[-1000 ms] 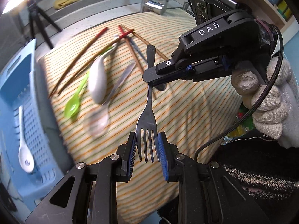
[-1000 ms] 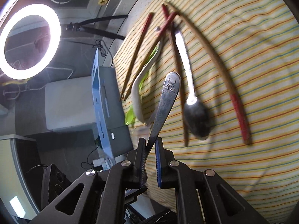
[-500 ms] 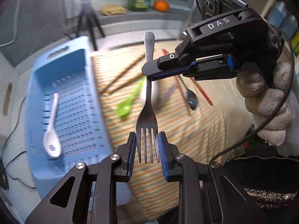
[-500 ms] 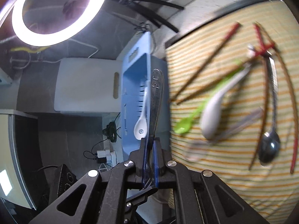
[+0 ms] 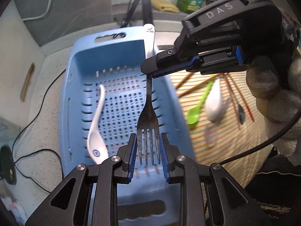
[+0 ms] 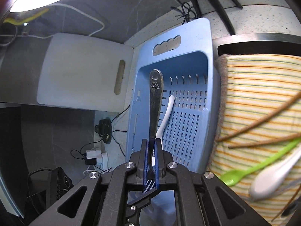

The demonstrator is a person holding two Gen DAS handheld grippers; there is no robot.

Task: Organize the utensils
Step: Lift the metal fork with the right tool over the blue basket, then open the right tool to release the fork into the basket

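- Left wrist view: the left hand-held gripper [image 5: 148, 155] has its blue pads pressed against both sides of the fork [image 5: 148, 120] tines, so it's pinching the fork head.
- The right hand-held gripper [image 5: 150, 71] comes in from the right and clamps the same fork partway up its handle. The fork sits in the air over the blue basket [image 5: 75, 86].
- A white ceramic spoon [image 5: 96, 130] lies in the basket, left of the fork; it's a bit smeared.
- Right of the basket is a striped cloth [image 5: 222, 150] with a green spoon [image 5: 197, 109], a white spoon [image 5: 214, 103], chopsticks [image 5: 233, 94] and a dark metal spoon [image 5: 241, 113], all blurry. The gloved hand and gripper body block the top of that pile.
- Right wrist view: the pads are squeezed shut on the fork handle [image 6: 155, 103], which sticks straight up in front of the basket [image 6: 190, 124]. The tines are hidden below, barely peeking between the pads.
- The white spoon [image 6: 166, 114] handle is half hidden behind the fork.
- A white cutting board [image 6: 80, 73] leans left of the basket on the counter [image 6: 244, 22]; the cloth items on the right are cut off and fuzzy.
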